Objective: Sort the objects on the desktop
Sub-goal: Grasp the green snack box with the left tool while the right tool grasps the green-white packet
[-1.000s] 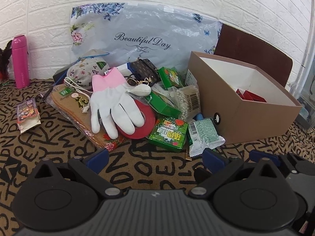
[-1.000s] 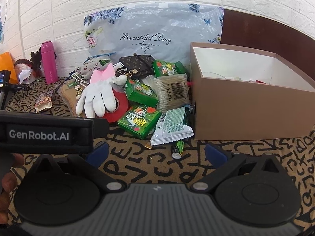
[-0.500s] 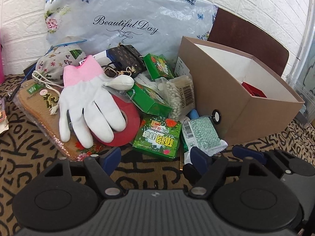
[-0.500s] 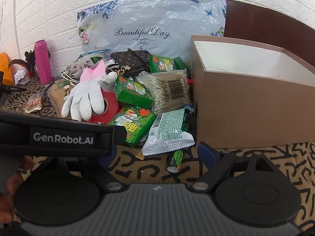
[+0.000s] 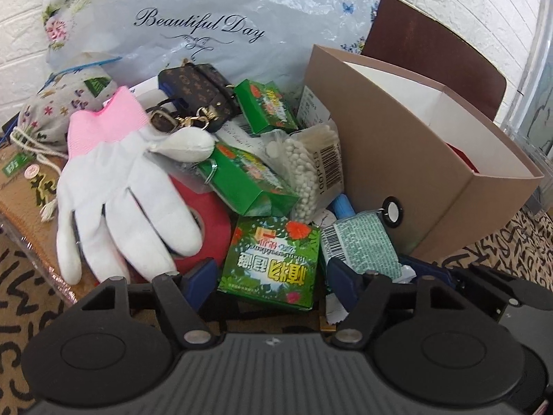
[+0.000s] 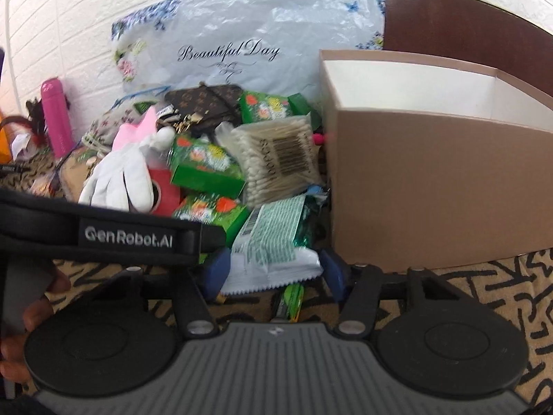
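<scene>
Closing my left gripper (image 5: 271, 271) jaws around the green printed carton (image 5: 271, 263), right gripper (image 6: 273, 271) jaws around the green-white foil sachet (image 6: 273, 238); neither grips yet, then lift into the brown cardboard box (image 6: 432, 186).

Black grippers (image 5: 271, 282), blue fingers (image 5: 204, 271)

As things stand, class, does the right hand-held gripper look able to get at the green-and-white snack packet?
Probably yes. The right hand-held gripper already straddles the near end of the snack packet, its jaws closing, with nothing over it; the brown box stands clear alongside.
</scene>
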The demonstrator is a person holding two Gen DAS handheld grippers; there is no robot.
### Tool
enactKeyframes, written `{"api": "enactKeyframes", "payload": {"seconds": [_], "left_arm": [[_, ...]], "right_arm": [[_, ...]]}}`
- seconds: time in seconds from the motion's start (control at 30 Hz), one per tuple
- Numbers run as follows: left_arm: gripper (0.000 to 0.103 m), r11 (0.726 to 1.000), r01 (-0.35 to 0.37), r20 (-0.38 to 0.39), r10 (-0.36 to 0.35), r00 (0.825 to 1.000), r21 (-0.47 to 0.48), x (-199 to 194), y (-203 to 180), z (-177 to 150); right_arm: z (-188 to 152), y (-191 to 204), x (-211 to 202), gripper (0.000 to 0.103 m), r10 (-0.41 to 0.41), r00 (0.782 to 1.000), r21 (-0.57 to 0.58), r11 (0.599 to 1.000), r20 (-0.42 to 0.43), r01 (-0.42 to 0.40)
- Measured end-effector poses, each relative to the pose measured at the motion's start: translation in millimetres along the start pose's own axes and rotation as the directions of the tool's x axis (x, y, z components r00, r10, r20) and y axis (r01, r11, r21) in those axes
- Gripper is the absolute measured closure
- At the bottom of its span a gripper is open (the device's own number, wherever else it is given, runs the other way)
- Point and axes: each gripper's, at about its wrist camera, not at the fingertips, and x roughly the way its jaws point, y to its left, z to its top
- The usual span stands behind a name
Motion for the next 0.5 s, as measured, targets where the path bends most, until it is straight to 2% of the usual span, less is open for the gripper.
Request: {"api": "enactKeyframes", "payload": {"seconds": [0.03,0.27,0.37,0.5], "left_arm": [[0.033,1.0,0.002,0.003,-0.002,1.0,-0.001,0.8,-0.3,0.5],[0.064,1.0,-0.02,0.016,0.02,1.0,-0.004,-1.0,4.0,-1.2],[0.071,0.999,-0.027,0.007,0.027,1.0,-0.024,-4.0,6.8,-2.0],[0.073,0.999,-0.042,0.005,0.042,0.999,-0.016,-12.1,3.3,-8.0]], "right_arm": [[0.9,-1.3,0.7,0.052,-0.001,1.0,0.006,1.0,0.005,0.001],[1.4,-0.4,2.0,0.064,-0.007,1.0,-0.007,1.0,0.023,0.007],[1.0,1.6,-0.9,0.067,-0.009,1.0,-0.022,1.0,0.026,0.01],[1.4,1.9,-9.3,0.075,0.003,1.0,-0.03,1.0,0.028,-0.002]]}}
